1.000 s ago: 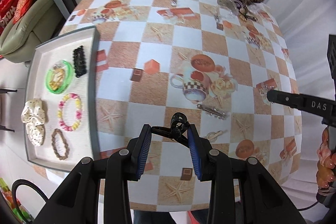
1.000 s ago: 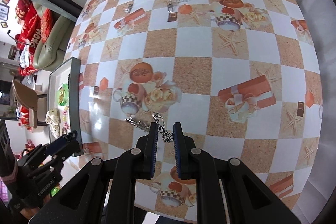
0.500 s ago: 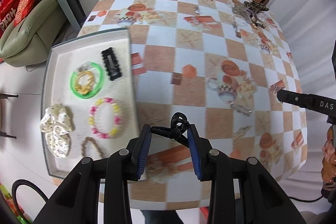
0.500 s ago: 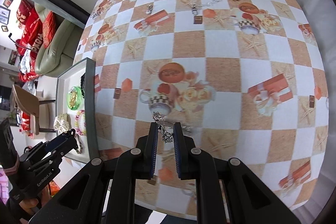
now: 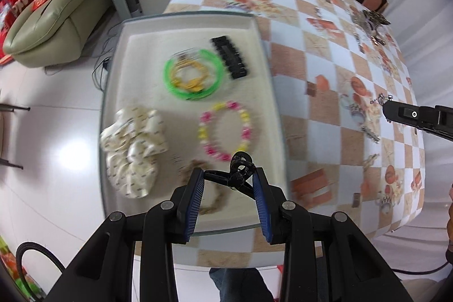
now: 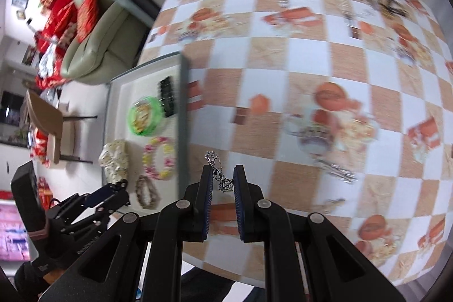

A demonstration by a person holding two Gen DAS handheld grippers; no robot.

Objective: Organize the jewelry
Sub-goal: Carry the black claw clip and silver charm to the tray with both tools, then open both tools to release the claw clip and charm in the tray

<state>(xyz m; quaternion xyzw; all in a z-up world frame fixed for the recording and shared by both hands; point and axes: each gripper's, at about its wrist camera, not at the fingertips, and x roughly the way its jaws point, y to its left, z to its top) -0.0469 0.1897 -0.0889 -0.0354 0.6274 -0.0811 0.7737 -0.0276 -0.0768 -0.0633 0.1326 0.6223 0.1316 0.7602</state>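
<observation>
Directly over the tray (image 5: 181, 19), we held the left claw (image 5: 228, 183) closed on a black hair clip (image 5: 240, 170), its length spanning the jaws. Beside the tray's right rim, above the table (image 6: 297, 55), we kept the right claw (image 6: 222, 183) pinching a silver chain (image 6: 216, 174), so the left was nearer.

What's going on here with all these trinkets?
A person is tidying jewelry with hand-held tongs. The left tongs grip a black hair clip above the grey tray, which already holds a green bangle, a beaded bracelet, a white scrunchie and a black comb clip. The right tongs pinch a silver chain over the checkered table.
</observation>
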